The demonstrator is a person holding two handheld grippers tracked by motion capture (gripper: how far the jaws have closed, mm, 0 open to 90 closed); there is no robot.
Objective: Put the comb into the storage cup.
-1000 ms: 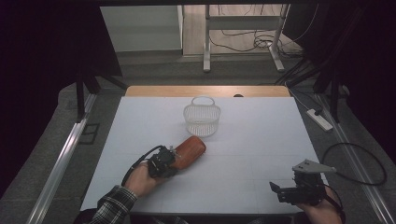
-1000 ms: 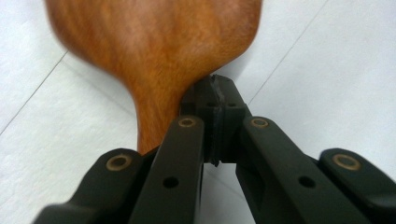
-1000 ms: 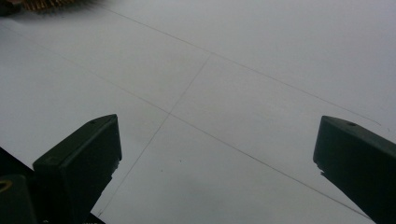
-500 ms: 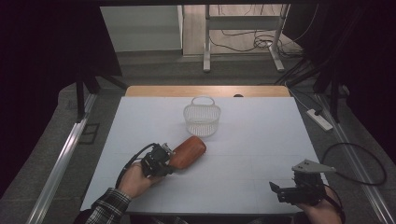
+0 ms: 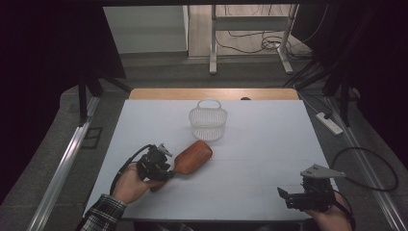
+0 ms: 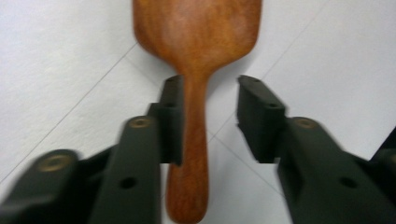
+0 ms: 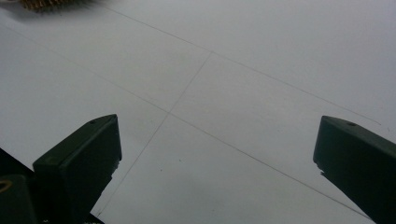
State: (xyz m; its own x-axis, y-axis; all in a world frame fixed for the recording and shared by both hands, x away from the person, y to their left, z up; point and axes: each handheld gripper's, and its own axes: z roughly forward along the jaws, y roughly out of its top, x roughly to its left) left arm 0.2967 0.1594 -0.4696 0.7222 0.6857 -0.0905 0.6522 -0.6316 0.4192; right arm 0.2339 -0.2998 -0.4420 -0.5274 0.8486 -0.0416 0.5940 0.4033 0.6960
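Observation:
A wooden paddle brush [image 5: 195,155] lies on the white table [image 5: 269,139], its smooth back up and its handle toward my left gripper [image 5: 169,166]. In the left gripper view the handle [image 6: 192,140] runs between the jaws of my left gripper [image 6: 210,88]. The jaws have just been opening: the left pad rests beside the handle and the right pad stands apart from it. My right gripper [image 5: 285,195] rests at the table's near right edge. In its own view the right gripper [image 7: 219,128] is wide open over bare table.
A small white wire basket [image 5: 208,122] with a handle stands behind the brush, near the table's middle back. Thin seam lines [image 7: 187,98] cross the table top. Cables and a power strip [image 5: 329,122] lie on the floor to the right.
My left gripper's jaws have come apart off the brush handle, and the hand has drawn back slightly to the left. The brush stays in place. The right gripper has not moved.

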